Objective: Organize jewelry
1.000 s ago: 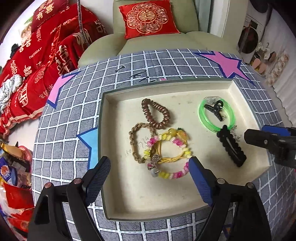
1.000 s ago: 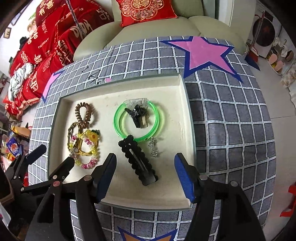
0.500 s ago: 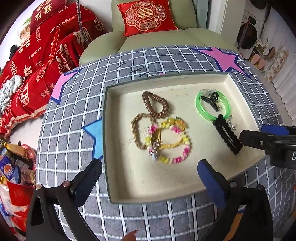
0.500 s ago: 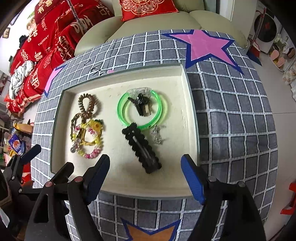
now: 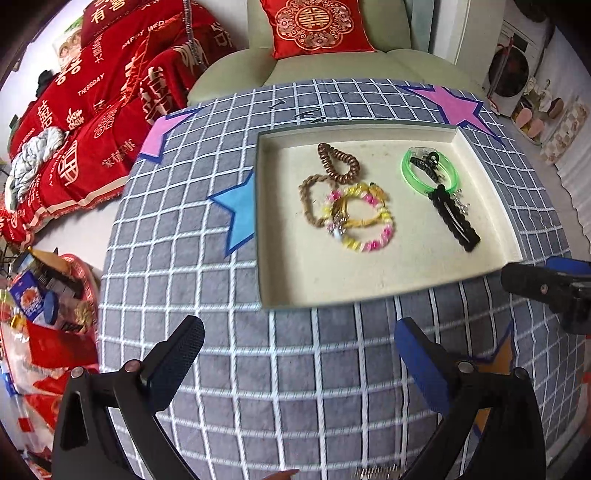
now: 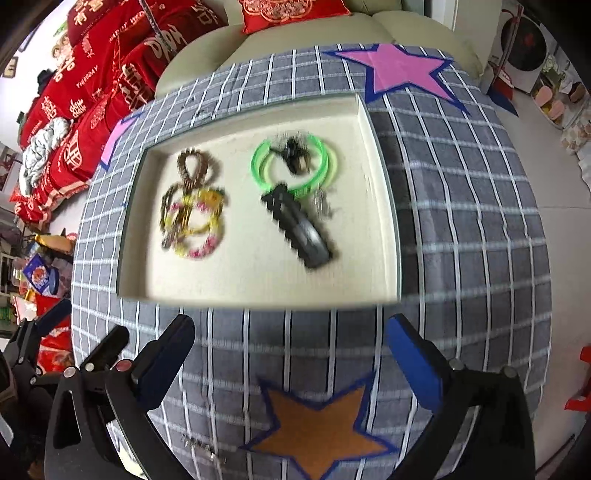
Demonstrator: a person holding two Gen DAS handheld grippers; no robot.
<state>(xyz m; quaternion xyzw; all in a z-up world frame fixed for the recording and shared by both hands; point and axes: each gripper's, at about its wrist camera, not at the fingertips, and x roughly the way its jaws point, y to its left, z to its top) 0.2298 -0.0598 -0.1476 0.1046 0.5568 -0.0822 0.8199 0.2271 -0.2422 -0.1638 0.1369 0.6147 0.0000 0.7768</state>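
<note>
A cream tray (image 5: 280,288) (image 6: 384,229) on the grey checked cloth holds the jewelry. On its left lie a brown coil hair tie (image 5: 337,164), a braided brown bracelet (image 5: 308,201) and a pink-and-yellow bead bracelet (image 5: 364,221) (image 6: 195,221). On its right lie a green bangle (image 5: 430,173) (image 6: 291,162) with a small black claw clip inside it, and a black scalloped hair clip (image 5: 454,216) (image 6: 295,225). My left gripper (image 5: 299,350) hangs open over bare cloth in front of the tray. My right gripper (image 6: 290,347) also sits before the tray, its jaws opening with nothing between them.
A green sofa (image 5: 332,70) with a red cushion (image 5: 317,26) stands behind the table. Red bedding (image 5: 92,110) lies at the left, and a red basket of packets (image 5: 51,306) sits on the floor. Coloured stars are sewn on the cloth, an orange one (image 6: 317,424) near me.
Both grippers have drawn back from over the tray toward the table's near edge, so the tray looks farther away. Both sets of jaws have spread wider. The jewelry has not moved.
</note>
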